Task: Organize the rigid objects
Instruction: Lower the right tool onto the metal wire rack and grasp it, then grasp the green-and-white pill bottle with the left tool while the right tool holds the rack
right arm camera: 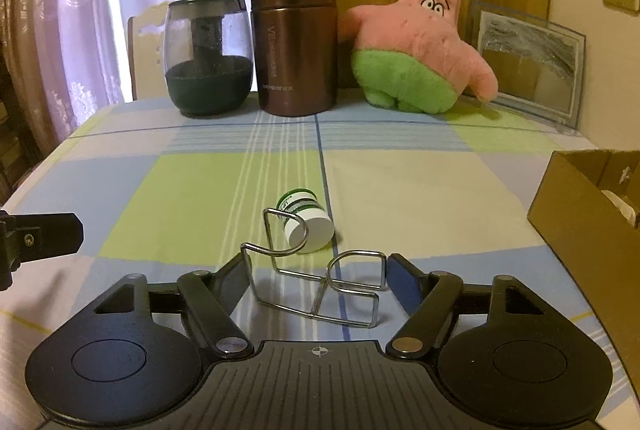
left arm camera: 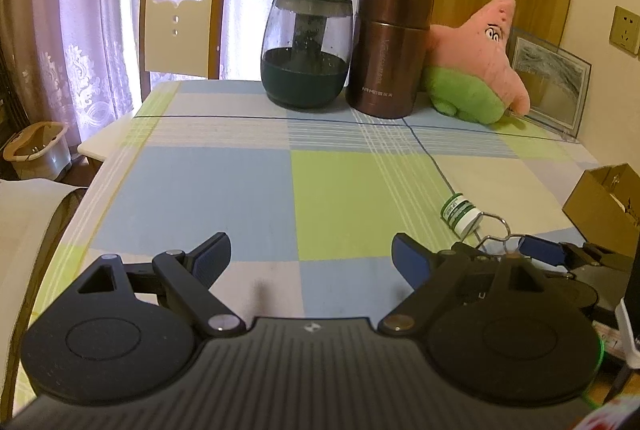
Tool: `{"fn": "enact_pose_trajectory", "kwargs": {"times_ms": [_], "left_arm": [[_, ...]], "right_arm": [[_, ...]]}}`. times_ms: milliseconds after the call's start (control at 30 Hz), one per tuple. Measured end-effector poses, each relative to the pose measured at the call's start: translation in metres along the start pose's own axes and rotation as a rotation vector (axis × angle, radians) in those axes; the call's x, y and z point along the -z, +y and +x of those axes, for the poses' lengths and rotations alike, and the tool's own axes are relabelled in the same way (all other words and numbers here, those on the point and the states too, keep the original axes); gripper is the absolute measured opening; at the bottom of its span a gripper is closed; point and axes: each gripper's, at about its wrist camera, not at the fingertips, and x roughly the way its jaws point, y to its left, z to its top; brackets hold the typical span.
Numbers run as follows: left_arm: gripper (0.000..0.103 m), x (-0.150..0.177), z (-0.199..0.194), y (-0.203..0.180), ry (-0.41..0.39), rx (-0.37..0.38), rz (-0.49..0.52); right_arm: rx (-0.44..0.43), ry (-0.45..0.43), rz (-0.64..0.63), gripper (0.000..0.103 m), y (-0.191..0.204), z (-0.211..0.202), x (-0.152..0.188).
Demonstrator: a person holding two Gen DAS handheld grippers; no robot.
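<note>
The right gripper (right arm camera: 316, 276) sits low over the table (right arm camera: 200, 198) with its jaws spread wide around a bent wire rack (right arm camera: 320, 284), likely lined up to close on it; the pads appear just beside the wire, not yet pressing. A small bottle (right arm camera: 306, 224) lies on its side just behind the rack. The left gripper (left arm camera: 311, 257) hangs open and empty over bare cloth, seemingly waiting. Only the right view shows the rack's full shape; both catch the open box (right arm camera: 580, 214) at the right edge, a probable destination.
</note>
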Motion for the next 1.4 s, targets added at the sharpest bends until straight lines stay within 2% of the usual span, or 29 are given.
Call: {"fn": "enact_pose_trajectory", "kwargs": {"times_ms": [200, 367, 467, 633, 800, 933, 1033, 1400], "left_arm": [[0.085, -0.001, 0.003, -0.004, 0.008, 0.018, 0.006], [0.085, -0.002, 0.012, -0.021, 0.017, 0.071, 0.066], [0.085, -0.005, 0.022, -0.037, 0.017, 0.125, 0.15], [0.083, -0.009, 0.04, -0.062, 0.026, 0.268, 0.331], [0.078, -0.012, 0.059, -0.082, 0.046, 0.354, 0.464], [0.067, -0.018, 0.076, -0.091, 0.057, 0.402, 0.538], [0.065, -0.021, 0.089, -0.095, 0.063, 0.411, 0.572], [0.04, -0.022, 0.114, -0.108, 0.095, 0.459, 0.61]], "right_arm": [[-0.015, -0.019, -0.004, 0.07, -0.014, -0.012, -0.001], [-0.033, -0.034, 0.017, 0.07, -0.046, -0.028, -0.007], [-0.07, -0.019, 0.027, 0.07, -0.067, -0.032, -0.012], [-0.15, -0.007, -0.012, 0.07, -0.091, -0.039, -0.019], [-0.209, -0.004, -0.046, 0.07, -0.104, -0.041, -0.022], [-0.235, -0.006, -0.073, 0.07, -0.111, -0.043, -0.025], [-0.239, -0.006, -0.095, 0.07, -0.113, -0.045, -0.025], [-0.235, -0.002, -0.099, 0.07, -0.117, -0.045, -0.022]]}}
